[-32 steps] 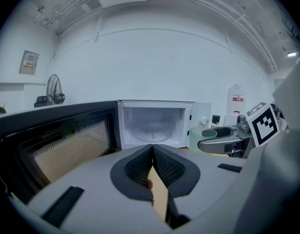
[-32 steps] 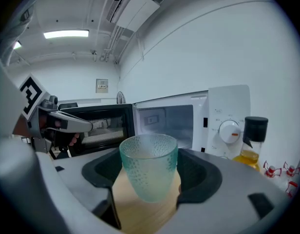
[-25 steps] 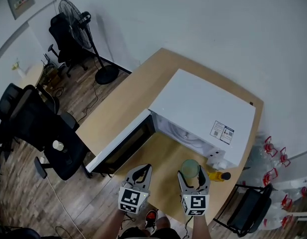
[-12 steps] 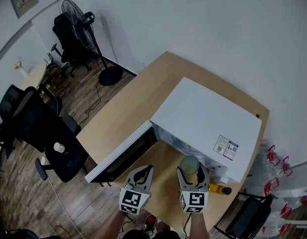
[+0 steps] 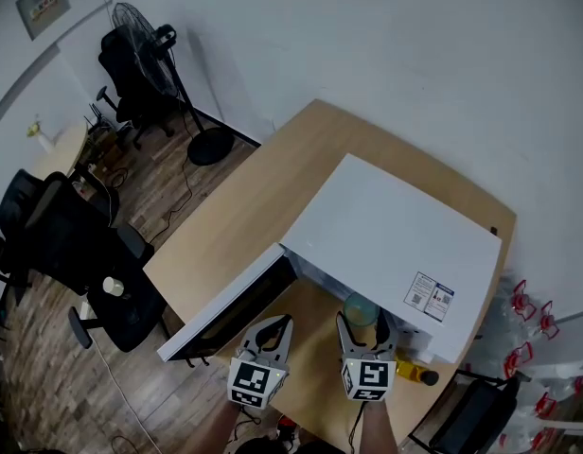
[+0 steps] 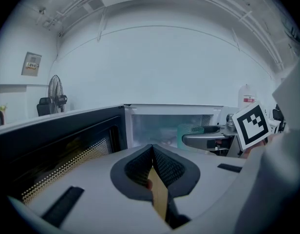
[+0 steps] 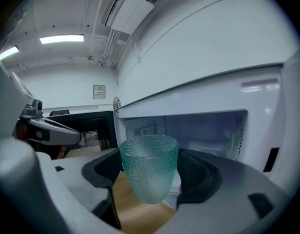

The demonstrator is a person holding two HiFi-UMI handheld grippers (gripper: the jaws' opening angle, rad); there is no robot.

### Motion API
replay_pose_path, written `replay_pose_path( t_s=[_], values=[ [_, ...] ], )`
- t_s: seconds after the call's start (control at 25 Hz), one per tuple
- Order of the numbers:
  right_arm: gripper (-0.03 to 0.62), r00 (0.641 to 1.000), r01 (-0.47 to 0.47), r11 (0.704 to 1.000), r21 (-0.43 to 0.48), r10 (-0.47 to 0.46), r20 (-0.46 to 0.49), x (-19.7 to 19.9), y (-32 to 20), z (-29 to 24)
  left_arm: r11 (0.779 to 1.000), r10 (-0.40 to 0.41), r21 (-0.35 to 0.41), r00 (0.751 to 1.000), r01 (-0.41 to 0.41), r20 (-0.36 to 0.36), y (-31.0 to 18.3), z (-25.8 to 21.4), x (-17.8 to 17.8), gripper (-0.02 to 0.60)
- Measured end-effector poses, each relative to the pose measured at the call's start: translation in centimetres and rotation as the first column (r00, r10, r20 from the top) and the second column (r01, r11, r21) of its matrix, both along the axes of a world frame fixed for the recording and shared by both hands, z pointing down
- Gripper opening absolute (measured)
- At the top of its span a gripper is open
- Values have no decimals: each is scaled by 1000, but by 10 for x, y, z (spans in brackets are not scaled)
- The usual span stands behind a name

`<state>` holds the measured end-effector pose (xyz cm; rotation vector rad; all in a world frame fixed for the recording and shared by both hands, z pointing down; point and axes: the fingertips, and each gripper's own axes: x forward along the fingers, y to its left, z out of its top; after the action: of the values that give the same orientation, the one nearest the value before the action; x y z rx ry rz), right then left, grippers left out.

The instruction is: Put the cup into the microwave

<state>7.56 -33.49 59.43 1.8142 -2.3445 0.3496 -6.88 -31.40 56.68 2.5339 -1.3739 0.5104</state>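
A pale green dimpled glass cup [image 7: 150, 167] stands upright between the jaws of my right gripper [image 7: 152, 179], which is shut on it. In the head view the cup [image 5: 361, 309] is at the mouth of the white microwave [image 5: 396, 244], just under its front edge. The microwave's cavity [image 7: 203, 133] lies open straight ahead of the cup. Its dark door [image 5: 230, 301] hangs wide open to the left. My left gripper [image 5: 270, 334] is beside the right one, in front of the door, its jaws shut with nothing between them [image 6: 152, 162].
The microwave sits on a light wooden table [image 5: 244, 206]. A yellow bottle [image 5: 413, 372] lies by the microwave's near right corner. Black office chairs [image 5: 83, 253] and a standing fan [image 5: 145, 41] are on the wooden floor at the left.
Both grippers have shifted slightly towards the microwave; the cup is now nearer the cavity mouth, partly under the microwave's front edge in the head view.
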Motion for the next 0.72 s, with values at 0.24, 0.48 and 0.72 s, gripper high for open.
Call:
replay_pose_path(
  t_s=[0.24,0.48,0.72],
  values=[
    [351,1000,-1,1000,-8,1,-5,3,-18,8,1000,2,-4,1000,-2,6,-12,7,4,23],
    [351,1000,1,1000,-17,-1,-10,3,-33,21,1000,-5,-10,1000,5,15,-23,11,4,23],
    [351,1000,5,1000,-18,-5,-27,1,-44,29,1000,-14,-21,1000,15,24,-29,18,1,23]
  ],
)
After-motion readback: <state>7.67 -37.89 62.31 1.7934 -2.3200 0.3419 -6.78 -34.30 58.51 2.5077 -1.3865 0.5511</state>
